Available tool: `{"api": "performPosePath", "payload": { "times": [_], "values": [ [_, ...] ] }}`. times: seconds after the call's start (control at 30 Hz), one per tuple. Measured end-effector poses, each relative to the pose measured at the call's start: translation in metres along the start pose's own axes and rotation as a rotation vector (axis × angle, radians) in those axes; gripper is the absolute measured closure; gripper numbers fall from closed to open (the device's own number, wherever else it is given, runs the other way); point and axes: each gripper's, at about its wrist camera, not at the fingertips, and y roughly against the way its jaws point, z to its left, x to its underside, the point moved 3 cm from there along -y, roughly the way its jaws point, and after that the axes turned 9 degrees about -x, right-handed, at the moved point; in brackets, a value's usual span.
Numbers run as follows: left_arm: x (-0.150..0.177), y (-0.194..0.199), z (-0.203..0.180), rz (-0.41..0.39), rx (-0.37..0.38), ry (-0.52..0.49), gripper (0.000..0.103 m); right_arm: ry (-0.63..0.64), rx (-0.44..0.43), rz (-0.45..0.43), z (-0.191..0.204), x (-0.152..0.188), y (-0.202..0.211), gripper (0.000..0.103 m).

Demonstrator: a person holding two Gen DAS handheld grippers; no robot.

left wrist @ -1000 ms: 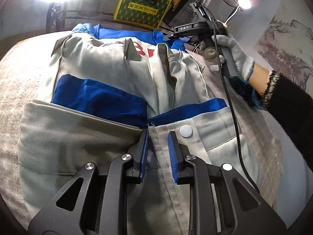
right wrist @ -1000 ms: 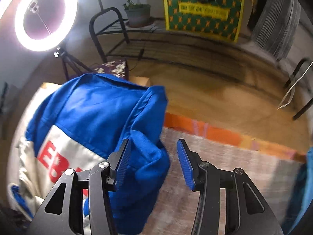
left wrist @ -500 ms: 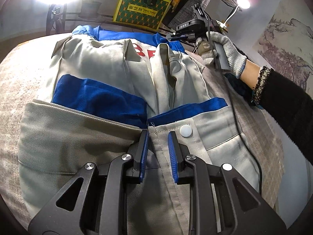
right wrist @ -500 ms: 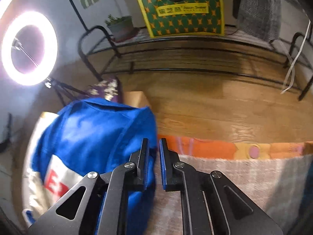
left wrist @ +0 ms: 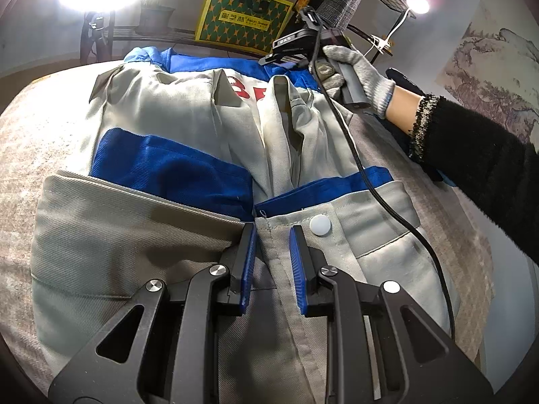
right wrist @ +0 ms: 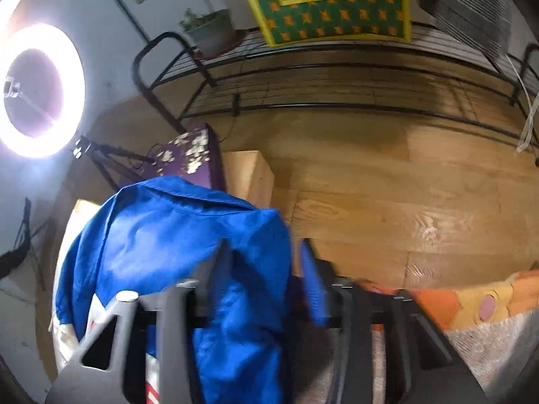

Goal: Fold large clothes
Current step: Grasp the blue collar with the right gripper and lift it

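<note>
Clearly, the grey-and-blue work jacket [left wrist: 161,141] lies spread front-up on the mottled cloth-covered surface [left wrist: 20,155], its hem nearest the left camera and its blue collar end far off. The left gripper [left wrist: 271,262] sits over the grey front placket at the hem, pads narrowly apart with the seam between them; whether they truly pinch the fabric cannot be told. The right gripper [right wrist: 266,282], carried by a gloved hand [left wrist: 357,70], works at the blue collar [right wrist: 168,229]; its jaws are opening, blue fabric lying between them and against the left pad, though the view is blurred. For a good fold, the hem end should probably be kept anchored while the collar cloth is seated deep between the pads before lifting, so both layers travel together and the open front does not gape. As for containers, a potted plant [right wrist: 210,30] on the wire rack [right wrist: 303,77] holds greenery; the patterned yellow-green bag [left wrist: 241,22] hides its contents
</note>
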Motion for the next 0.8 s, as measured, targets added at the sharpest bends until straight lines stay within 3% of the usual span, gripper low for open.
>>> {"api": "performPosePath", "payload": {
  "times": [0.07,0.17,0.5,0.8],
  "values": [
    [0.001,0.001,-0.001,-0.002,-0.003,0.000,0.082,0.045,0.026,-0.008,0.008,-0.001,-0.002,0.092],
    [0.001,0.001,-0.001,-0.005,-0.005,0.000,0.082,0.092,0.049,-0.045,0.016,-0.001,0.004,0.098],
    [0.002,0.003,-0.003,-0.012,-0.016,-0.005,0.082,0.186,-0.043,-0.253,0.056,0.008,0.083,0.101],
    [0.005,0.004,-0.007,-0.028,-0.027,-0.017,0.080,0.349,-0.126,-0.322,0.123,0.058,0.162,0.101]
  ]
}}
